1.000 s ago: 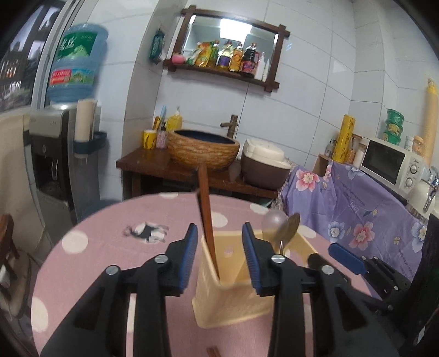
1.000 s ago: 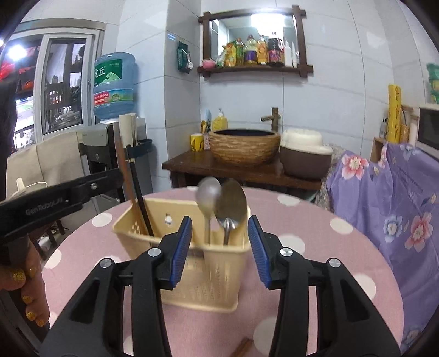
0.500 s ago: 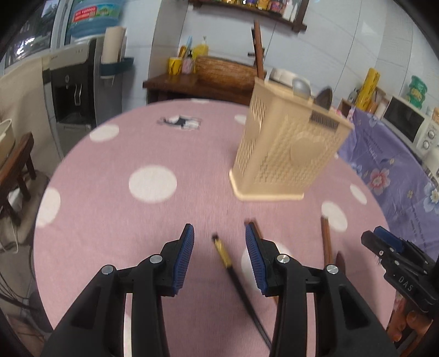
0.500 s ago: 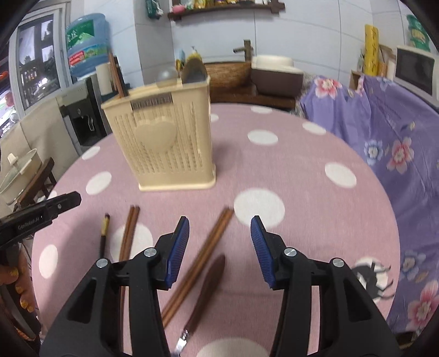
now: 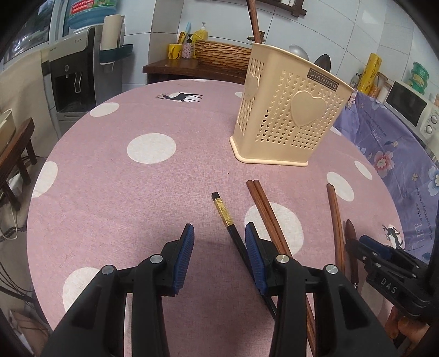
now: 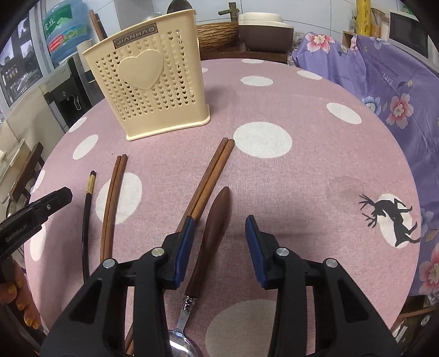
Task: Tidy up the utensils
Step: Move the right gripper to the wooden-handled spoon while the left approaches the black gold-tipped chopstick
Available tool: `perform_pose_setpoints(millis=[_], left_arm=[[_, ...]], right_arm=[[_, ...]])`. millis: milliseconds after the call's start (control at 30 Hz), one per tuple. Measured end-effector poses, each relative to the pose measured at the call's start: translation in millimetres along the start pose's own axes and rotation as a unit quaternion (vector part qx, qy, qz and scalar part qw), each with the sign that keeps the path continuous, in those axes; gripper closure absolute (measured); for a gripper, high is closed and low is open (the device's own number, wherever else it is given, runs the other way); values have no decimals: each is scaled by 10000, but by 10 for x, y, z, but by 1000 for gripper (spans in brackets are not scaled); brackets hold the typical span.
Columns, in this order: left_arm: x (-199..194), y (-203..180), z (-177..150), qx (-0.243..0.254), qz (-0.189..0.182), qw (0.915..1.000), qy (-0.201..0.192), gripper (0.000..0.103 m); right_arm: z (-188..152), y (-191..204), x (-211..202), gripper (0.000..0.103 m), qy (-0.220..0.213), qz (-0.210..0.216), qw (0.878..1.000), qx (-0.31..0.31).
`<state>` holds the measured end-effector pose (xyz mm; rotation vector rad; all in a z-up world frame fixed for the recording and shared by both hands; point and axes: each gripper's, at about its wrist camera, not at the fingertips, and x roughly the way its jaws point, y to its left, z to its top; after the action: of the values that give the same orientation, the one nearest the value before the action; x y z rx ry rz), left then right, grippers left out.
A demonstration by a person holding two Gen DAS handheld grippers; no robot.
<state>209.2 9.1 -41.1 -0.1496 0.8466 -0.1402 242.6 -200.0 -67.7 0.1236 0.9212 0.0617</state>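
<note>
Bench: round, draped in pink cloth with white dots and deer prints.
Utensil holder: cream plastic with heart cutouts, stood upright toward the far side of the bench; held one brown chopstick and two metal spoons poking above the rim.
Left gripper: hovered low over the bench, fingers spread wide, gripping nothing; black chopstick just inside the right-hand finger.
Right gripper: fingers likewise wide apart and empty, straddling the wooden-handled spoon.
Brown chopstick pairs: one pair lay beside the spoon, passing under the left-hand finger; another pair lay further left.
Wooden-handled spoon: flat on the cloth, handle pointing toward the holder, metal bowl nearest the camera.
Black chopstick: gold-banded, lay alone on the cloth, leftmost of the loose pieces.
</note>
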Motion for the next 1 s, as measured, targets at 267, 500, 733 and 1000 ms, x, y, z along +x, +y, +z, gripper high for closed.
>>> perform_pose_setpoints(millis=[267,500,733,1000], left_arm=[[38,-17,-41,-17,-12,10000,57,64],[84,-37,-57,-6,4,9999,148,64],[192,-82,-17,-18,-8,9996,280,64],[326,-218,40,250,245,9988,350,82]], right_arm=[[32,63,45,79,-81,-110,9998,-119],[135,-28,101,85,-77,15,9998,-187],[116,-22,83,86,-100,-17,9994,-324],[95,-7,75,85,-121,-52,9994,-331]])
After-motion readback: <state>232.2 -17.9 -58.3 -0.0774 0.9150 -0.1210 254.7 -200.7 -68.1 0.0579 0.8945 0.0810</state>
